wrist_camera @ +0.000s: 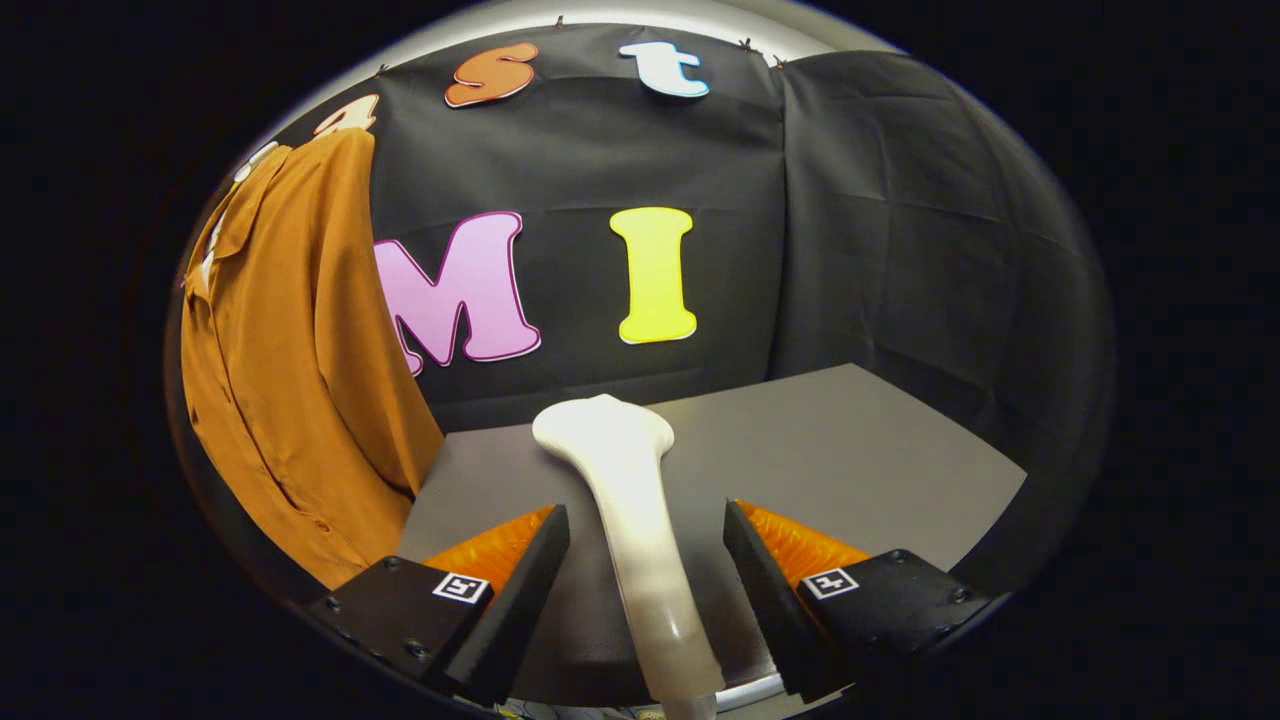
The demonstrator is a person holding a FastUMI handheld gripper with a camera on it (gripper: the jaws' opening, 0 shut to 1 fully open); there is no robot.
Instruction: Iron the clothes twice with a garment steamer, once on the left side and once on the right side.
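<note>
A white garment steamer [628, 500] lies on the grey table [850, 450], its handle running back between my fingers and its wide head pointing away toward the booth wall. My gripper [646, 525] is open, one finger on each side of the handle with a gap to it on both sides. An orange-brown shirt [290, 360] hangs at the left, beyond the left finger, its hem reaching down past the table's left edge.
Black cloth walls close in the table at the back and on the right. The grey table top stretches out to the right of the steamer, its right edge running diagonally toward me.
</note>
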